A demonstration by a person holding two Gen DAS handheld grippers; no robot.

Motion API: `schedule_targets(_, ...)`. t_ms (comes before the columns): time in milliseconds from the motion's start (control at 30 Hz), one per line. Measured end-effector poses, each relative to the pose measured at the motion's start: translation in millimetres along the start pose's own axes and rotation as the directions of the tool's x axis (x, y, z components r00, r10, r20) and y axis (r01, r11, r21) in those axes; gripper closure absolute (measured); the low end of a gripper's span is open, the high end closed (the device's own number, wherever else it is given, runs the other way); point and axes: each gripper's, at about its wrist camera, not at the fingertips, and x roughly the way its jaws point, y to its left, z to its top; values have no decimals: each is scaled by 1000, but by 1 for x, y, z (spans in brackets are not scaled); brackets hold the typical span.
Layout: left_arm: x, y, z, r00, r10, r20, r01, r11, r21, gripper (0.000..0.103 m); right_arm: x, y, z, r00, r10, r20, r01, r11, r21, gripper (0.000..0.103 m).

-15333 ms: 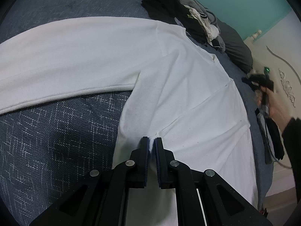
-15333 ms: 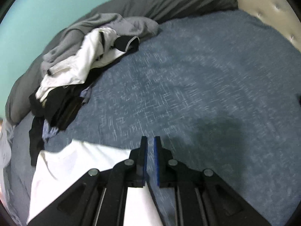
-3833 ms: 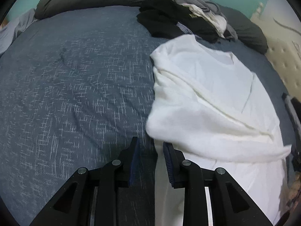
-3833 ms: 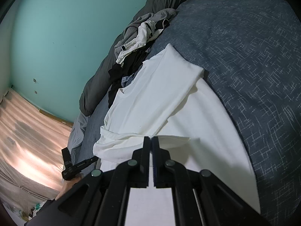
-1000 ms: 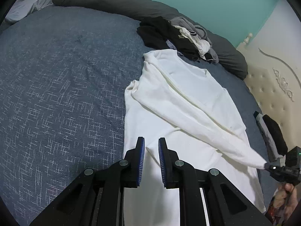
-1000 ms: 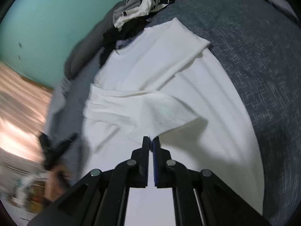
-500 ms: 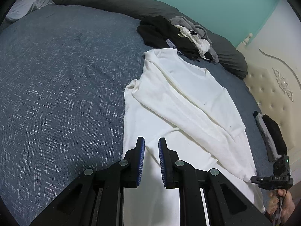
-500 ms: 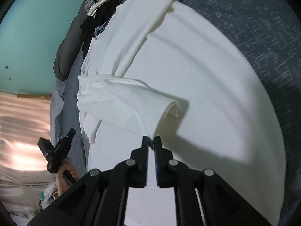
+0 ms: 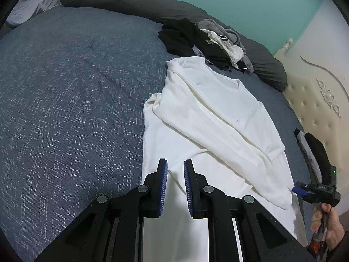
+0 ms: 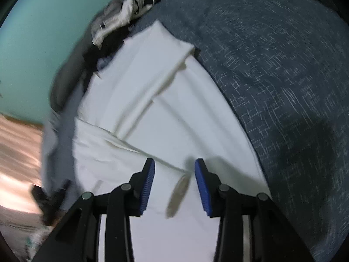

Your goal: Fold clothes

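A white long-sleeved shirt (image 9: pixel 218 118) lies flat on the blue bedspread (image 9: pixel 65 100), both sleeves folded across its body. The left sleeve (image 9: pixel 240 150) runs diagonally to the shirt's right edge. My left gripper (image 9: pixel 175 168) hovers over the shirt's lower left part, jaws slightly apart and empty. My right gripper (image 10: pixel 174 170) is open over the shirt (image 10: pixel 165 109), with the sleeve end (image 10: pixel 178 190) lying loose between its fingers. The right gripper also shows in the left wrist view (image 9: pixel 314 193), at the shirt's right edge.
A pile of black, grey and white clothes (image 9: pixel 207 41) sits beyond the shirt's collar, against a dark grey duvet roll (image 9: pixel 135 2). A cream tufted headboard (image 9: pixel 320 100) bounds the right side, with dark items (image 9: pixel 314 150) beside it. The right wrist view is motion-blurred.
My right gripper carried the left sleeve across the shirt to its right edge, lowered it, then opened and let it go. The left gripper has stayed still.
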Motion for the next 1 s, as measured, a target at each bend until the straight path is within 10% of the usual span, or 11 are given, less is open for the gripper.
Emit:
schedule_targets(100, 0, 0, 0, 1000, -1, 0, 1, 1000, 4, 86, 11, 10, -5, 997, -69, -27, 66, 994, -87, 95)
schedule_targets(267, 0, 0, 1, 1000, -2, 1, 2, 1000, 3, 86, 15, 25, -23, 996, -69, -54, 57, 980, -190, 100)
schedule_targets(700, -1, -1, 0, 1000, -8, -1, 8, 1000, 5, 86, 24, 60, -65, 973, -218, -78, 168, 896, -412, 100)
schedule_targets(1000, 0, 0, 0, 1000, -12, -3, 12, 1000, 1, 86, 15, 44, -44, 979, -203, -37, 180, 929, -322, 82)
